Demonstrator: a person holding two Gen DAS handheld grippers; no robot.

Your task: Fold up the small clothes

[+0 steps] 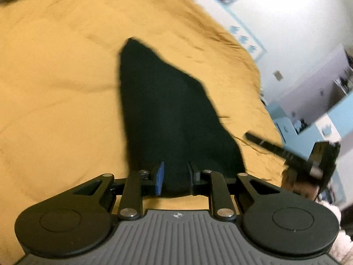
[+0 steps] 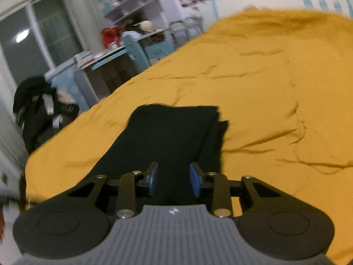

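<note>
Here, left claw and right claw each grasping black garment, mustard bedspread

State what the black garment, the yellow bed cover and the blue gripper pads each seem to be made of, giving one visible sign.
Black garment: soft matte cloth, probably knit; it drapes limply and shows no sheen.
Yellow bed cover: woven fabric, likely cotton; matte, with fine creases.
Blue pads: probably rubber or foam; dull, thick facings on hard black fingers. Blur leaves this open.
</note>
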